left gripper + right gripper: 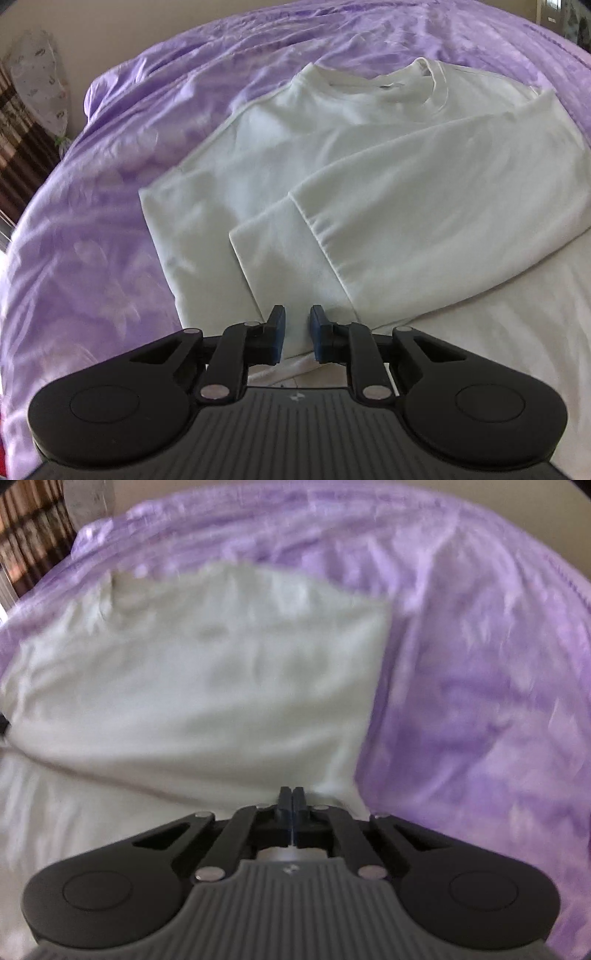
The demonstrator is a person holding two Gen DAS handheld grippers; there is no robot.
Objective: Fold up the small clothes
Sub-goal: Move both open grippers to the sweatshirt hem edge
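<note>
A white long-sleeved shirt (369, 166) lies partly folded on the bed, collar (388, 85) at the far side and one sleeve (424, 206) laid across the body toward me. My left gripper (297, 314) hovers at the shirt's near hem with a narrow gap between its blue pads and nothing pinched. In the blurred right wrist view the same shirt (203, 683) fills the left half. My right gripper (291, 792) is shut at the shirt's near right corner. No cloth shows between its pads.
A crinkled purple bedspread (92, 221) (480, 701) surrounds the shirt. A white sheet (517, 332) (55, 812) covers the near side of the bed. A brown striped curtain (14, 147) and a patterned white object (40, 85) stand beyond the bed's far left edge.
</note>
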